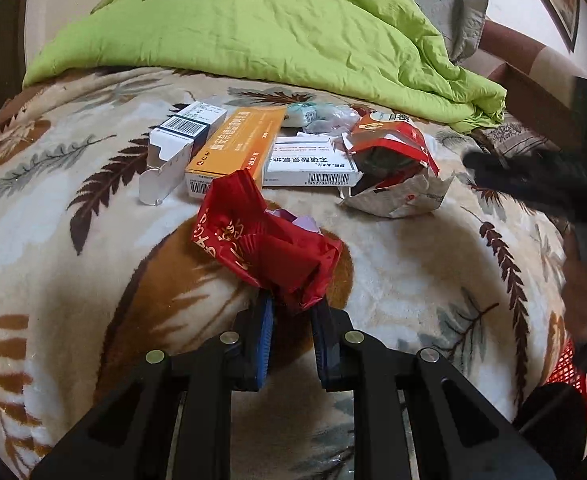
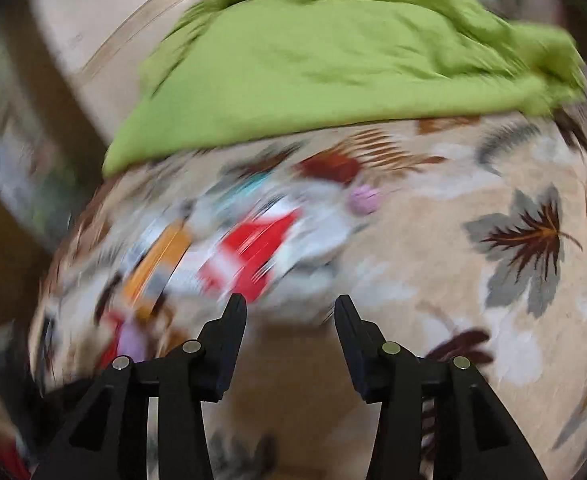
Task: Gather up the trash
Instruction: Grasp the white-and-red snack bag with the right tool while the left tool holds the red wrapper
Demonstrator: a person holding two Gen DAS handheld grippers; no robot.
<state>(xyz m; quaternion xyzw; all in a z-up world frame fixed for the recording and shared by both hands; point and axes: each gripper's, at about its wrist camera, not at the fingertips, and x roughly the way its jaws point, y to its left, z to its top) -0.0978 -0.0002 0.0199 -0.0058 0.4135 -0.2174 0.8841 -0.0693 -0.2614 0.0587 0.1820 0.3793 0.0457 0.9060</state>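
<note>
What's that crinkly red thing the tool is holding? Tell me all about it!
It is a red wrapper, shiny and crumpled like thin foil or plastic, with pale printed characters on one side. Something pale lilac peeks out of its torn top. The left tool pinches its bottom corner between blue-padded fingers, so it sticks up over the leaf-patterned blanket. Its top overlaps the orange box behind; contact is unclear.

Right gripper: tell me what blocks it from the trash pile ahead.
Nothing visible does. The right gripper is open and empty, with only bare leaf-print blanket between its fingertips and the blurred trash pile. Motion blur hides any small obstacle.
</note>
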